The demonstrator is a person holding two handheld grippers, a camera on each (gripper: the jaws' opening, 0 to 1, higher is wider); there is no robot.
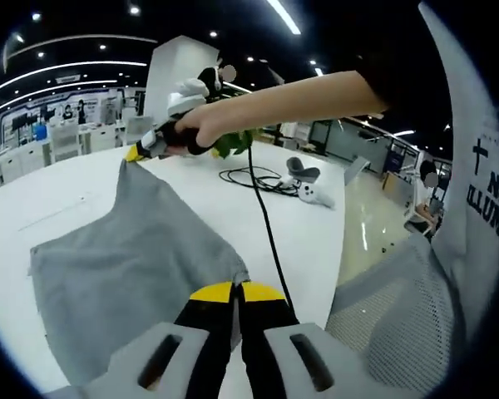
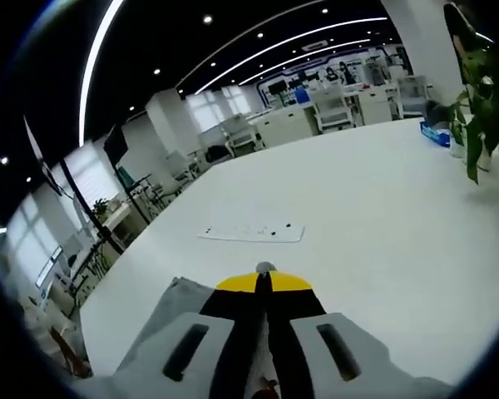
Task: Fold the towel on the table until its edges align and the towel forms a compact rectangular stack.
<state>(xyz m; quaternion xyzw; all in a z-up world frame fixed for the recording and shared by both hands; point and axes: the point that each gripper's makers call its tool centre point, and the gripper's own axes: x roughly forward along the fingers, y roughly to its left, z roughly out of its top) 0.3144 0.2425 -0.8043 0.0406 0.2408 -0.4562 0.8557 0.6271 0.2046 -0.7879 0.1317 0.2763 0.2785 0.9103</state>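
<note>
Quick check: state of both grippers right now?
Left gripper: shut on the towel corner.
Right gripper: shut on another towel corner.

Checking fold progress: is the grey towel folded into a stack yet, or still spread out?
Still spread. The towel lies as one open layer on the table, with the left tongs and right tongs shut on opposite corners.
</note>
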